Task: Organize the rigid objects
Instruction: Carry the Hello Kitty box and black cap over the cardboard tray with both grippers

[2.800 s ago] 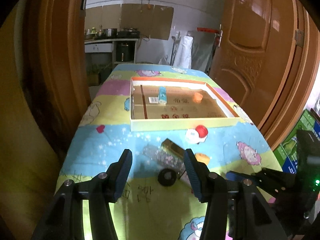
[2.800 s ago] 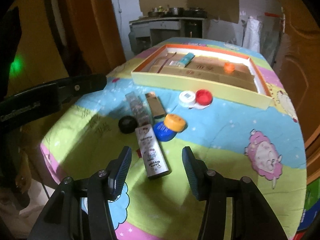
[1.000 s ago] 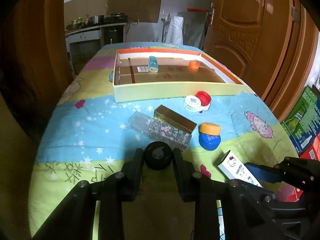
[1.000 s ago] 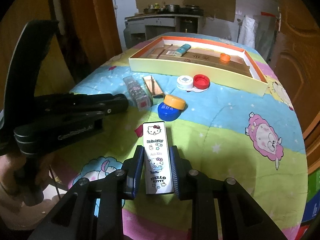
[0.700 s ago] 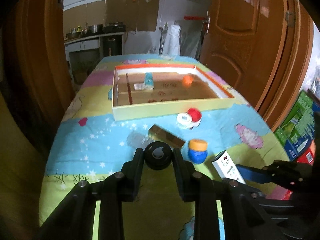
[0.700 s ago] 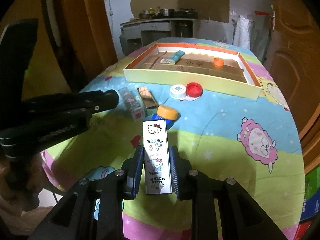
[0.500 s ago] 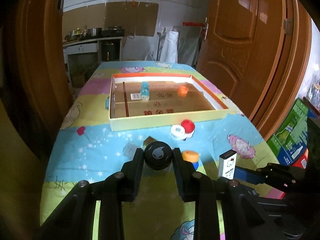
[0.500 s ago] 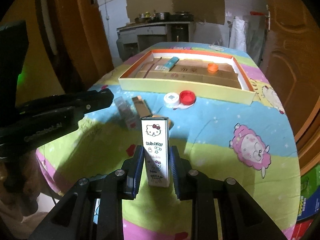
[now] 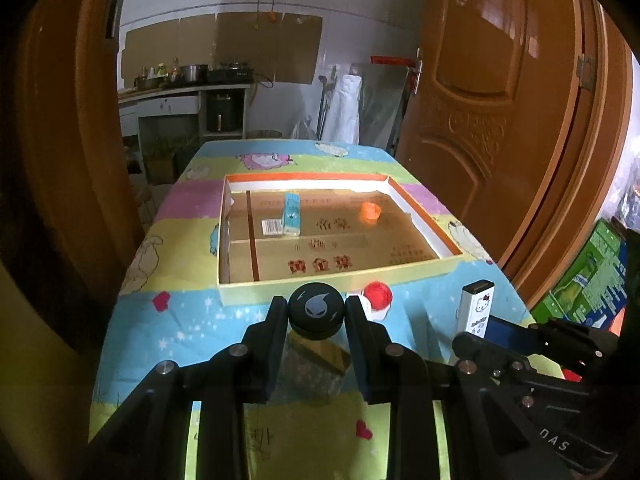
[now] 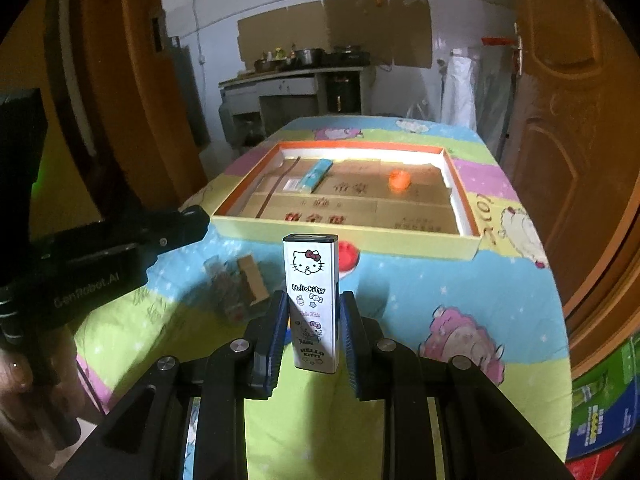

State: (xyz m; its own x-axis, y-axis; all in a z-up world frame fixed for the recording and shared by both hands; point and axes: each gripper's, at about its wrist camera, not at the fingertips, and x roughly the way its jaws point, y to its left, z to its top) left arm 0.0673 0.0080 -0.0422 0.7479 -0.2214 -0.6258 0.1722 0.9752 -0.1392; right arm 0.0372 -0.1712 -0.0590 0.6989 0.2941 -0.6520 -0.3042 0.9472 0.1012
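In my right claw (image 10: 313, 322) stands a slim white Hello Kitty box (image 10: 311, 300), a cat face printed near its top and pink lettering below, upright and poking well above the fingertips. The jaws are clamped tight on its lower half, one blue pad on each long side. My left claw (image 9: 317, 320) is part-way closed on a round black cap (image 9: 317, 311) with a grey drop mark on top, pads pressing its rim on both sides. Both loads hang above the cartoon tablecloth (image 10: 440, 280), on the near side of the yellow tray (image 9: 340, 286). Inside the tray lie a blue carton (image 9: 292, 214) and an orange cap (image 9: 370, 212).
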